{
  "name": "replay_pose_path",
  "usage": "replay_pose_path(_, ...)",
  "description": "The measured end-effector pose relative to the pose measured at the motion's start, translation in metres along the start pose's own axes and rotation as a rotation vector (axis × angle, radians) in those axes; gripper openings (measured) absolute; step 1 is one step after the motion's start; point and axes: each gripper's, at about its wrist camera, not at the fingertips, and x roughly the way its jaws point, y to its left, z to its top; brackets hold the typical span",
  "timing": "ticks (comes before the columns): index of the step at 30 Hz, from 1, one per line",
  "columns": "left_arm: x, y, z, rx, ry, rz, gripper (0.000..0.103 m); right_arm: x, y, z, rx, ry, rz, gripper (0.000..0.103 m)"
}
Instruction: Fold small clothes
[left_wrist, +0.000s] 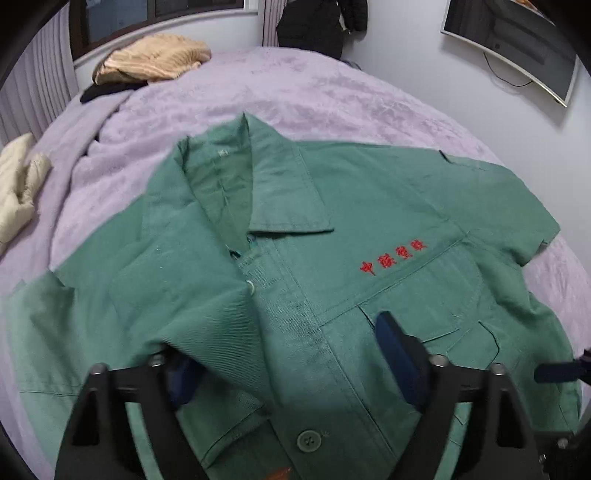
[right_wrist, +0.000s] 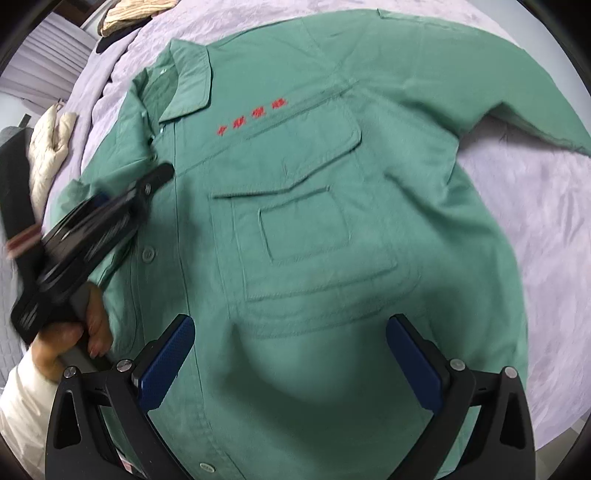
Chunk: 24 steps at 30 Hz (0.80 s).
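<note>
left gripper (left_wrist: 291, 373) jaws wide, folded sleeve (left_wrist: 177, 314) lying across one pad, unpinched | right gripper (right_wrist: 291, 365) jaws wide, empty, above green shirt (right_wrist: 332, 221) flat on purple bedspread (left_wrist: 332, 88) | step: first sleeve folded in | next: likely pinch far sleeve (right_wrist: 517, 85).

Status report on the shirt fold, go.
Both tongs open, left and right, nothing gripped. Green shirt face up on purple bedspread, one sleeve folded in, other still out. Nothing in the way.
</note>
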Motion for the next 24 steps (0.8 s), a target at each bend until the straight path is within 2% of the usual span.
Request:
replay_pose_path(3, -0.041, 0.009, 0.000, 0.017, -0.064, 0.032, 0.092, 0.000, 0.029, 0.022, -0.078, -0.048, -0.023, 0.103)
replay_pose_path(5, -0.068, 0.031, -0.005, -0.030, -0.100, 0.078, 0.092, -0.001, 0.062, 0.041, -0.174, -0.098, -0.028, 0.103)
replay_pose_path(7, -0.087, 0.063, -0.012, -0.096, -0.116, 0.161, 0.092, -0.001, 0.108, 0.054, -0.313, -0.175, -0.038, 0.103)
replay_pose_path(10, -0.104, 0.119, -0.028, -0.217, -0.097, 0.291, 0.092, 0.006, 0.169, 0.050, -0.563, -0.266, -0.084, 0.103)
replay_pose_path(12, -0.099, 0.152, -0.040, -0.271, -0.039, 0.360, 0.092, 0.028, 0.208, 0.037, -0.752, -0.298, -0.188, 0.103)
replay_pose_path(14, -0.093, 0.179, -0.052, -0.318, 0.001, 0.409, 0.092, 0.050, 0.230, 0.023, -0.892, -0.322, -0.269, 0.103)
replay_pose_path(17, -0.082, 0.209, -0.064, -0.392, 0.036, 0.434, 0.092, 0.077, 0.238, 0.023, -0.949, -0.340, -0.352, 0.103)
replay_pose_path(20, -0.065, 0.225, -0.077, -0.463, 0.082, 0.436, 0.092, 0.092, 0.238, 0.033, -0.917, -0.324, -0.337, 0.101)
replay_pose_path(21, -0.060, 0.226, -0.080, -0.473, 0.096, 0.441, 0.092, 0.090, 0.235, 0.034, -0.905, -0.318, -0.303, 0.083)
replay_pose_path(22, -0.056, 0.226, -0.084, -0.478, 0.109, 0.447, 0.092, 0.085, 0.233, 0.038, -0.880, -0.309, -0.283, 0.026)
replay_pose_path(23, -0.053, 0.225, -0.087, -0.481, 0.117, 0.449, 0.092, 0.077, 0.229, 0.046, -0.823, -0.322, -0.282, 0.002)
replay_pose_path(24, -0.051, 0.224, -0.090, -0.482, 0.122, 0.448, 0.092, 0.064, 0.221, 0.053, -0.743, -0.339, -0.220, 0.002)
